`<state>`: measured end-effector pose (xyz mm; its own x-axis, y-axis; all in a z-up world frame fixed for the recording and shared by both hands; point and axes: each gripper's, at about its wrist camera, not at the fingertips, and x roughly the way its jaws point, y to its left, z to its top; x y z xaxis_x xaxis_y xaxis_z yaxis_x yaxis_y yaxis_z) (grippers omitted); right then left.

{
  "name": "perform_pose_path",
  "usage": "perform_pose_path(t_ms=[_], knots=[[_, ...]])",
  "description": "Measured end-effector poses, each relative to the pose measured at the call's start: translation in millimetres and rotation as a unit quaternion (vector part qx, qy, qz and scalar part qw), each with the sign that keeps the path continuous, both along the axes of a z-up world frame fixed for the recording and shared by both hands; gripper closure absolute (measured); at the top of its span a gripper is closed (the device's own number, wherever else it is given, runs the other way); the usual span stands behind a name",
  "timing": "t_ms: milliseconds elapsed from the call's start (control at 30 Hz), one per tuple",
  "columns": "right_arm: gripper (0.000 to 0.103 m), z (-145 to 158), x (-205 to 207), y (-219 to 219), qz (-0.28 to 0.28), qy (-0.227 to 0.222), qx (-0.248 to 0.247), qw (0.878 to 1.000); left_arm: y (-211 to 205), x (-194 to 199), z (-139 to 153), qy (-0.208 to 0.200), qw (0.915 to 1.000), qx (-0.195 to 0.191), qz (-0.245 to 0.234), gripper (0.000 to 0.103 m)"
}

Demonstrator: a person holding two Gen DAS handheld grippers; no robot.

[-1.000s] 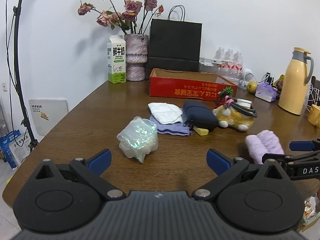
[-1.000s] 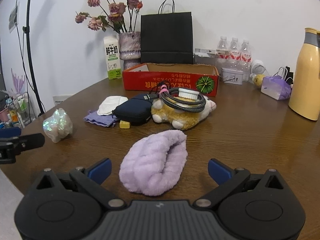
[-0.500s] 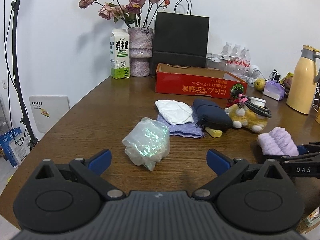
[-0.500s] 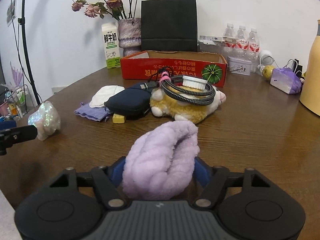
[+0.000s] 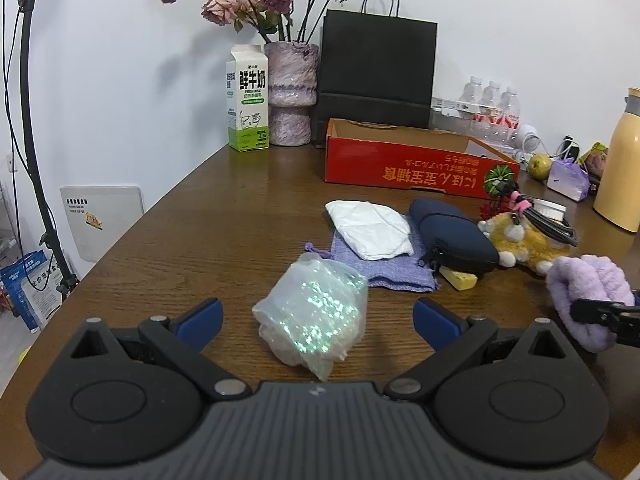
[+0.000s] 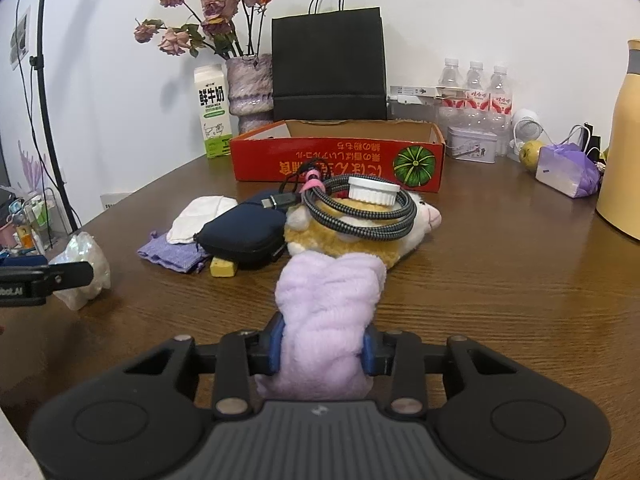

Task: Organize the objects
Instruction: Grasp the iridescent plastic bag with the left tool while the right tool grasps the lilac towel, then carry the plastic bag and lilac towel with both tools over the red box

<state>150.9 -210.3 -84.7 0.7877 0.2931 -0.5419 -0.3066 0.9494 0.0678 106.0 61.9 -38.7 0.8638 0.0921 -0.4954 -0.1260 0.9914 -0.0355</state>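
A fluffy lilac cloth roll (image 6: 330,288) lies on the brown table (image 6: 500,280) in front of a plush toy. My right gripper (image 6: 324,346) is closing on it, and both blue pads press into its near end. It shows at the right edge of the left wrist view as the lilac roll (image 5: 580,280), with the right gripper's finger (image 5: 600,310) on it. My left gripper (image 5: 316,314) is open around a crumpled iridescent plastic bag (image 5: 316,304), its pads apart from the bag. An open red cardboard box (image 5: 400,160) stands further back.
Between the bag and the box lie a white cloth (image 5: 370,230) on a lilac pouch (image 5: 384,268), a navy zip case (image 5: 452,236), a yellow block (image 5: 460,280) and a plush toy (image 6: 360,232) bearing a coiled cable and white jar. Milk carton (image 5: 246,100), vase, black bag, bottles and yellow thermos (image 5: 620,160) line the back.
The right gripper went from wide open around the lilac roll to shut on it. The left gripper moved forward, so the iridescent bag now sits between its open fingers.
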Motion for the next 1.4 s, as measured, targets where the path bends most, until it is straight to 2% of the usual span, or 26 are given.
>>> perform_pose_path(t_ms=[100,200,267,367,500,933,1400], knots=[[0.068,1,1,-1,-0.003,-0.002,-0.002,1.0,3,6,-3,0.001,1.0,-0.004,0.005,0.003],[0.068,2,2,-2,-0.006,-0.004,-0.002,1.0,4,11,-6,0.006,0.9999,-0.007,0.006,0.016],[0.068,2,2,-2,-0.007,-0.005,-0.001,1.0,4,14,-8,0.012,0.9999,-0.011,0.002,0.031],[0.068,3,1,-4,-0.006,-0.007,0.0,1.0,4,17,-12,0.017,0.9998,-0.011,0.007,0.046],[0.068,4,0,-5,-0.004,-0.009,0.001,1.0,4,15,-12,0.012,0.9998,-0.009,0.015,0.058],[0.068,14,-9,-11,-0.003,-0.026,0.008,1.0,-7,3,7,-0.013,0.9999,-0.003,0.008,0.059],[0.068,44,-5,-16,0.002,-0.062,0.012,0.998,-28,8,43,-0.054,0.9985,-0.002,-0.01,0.059]])
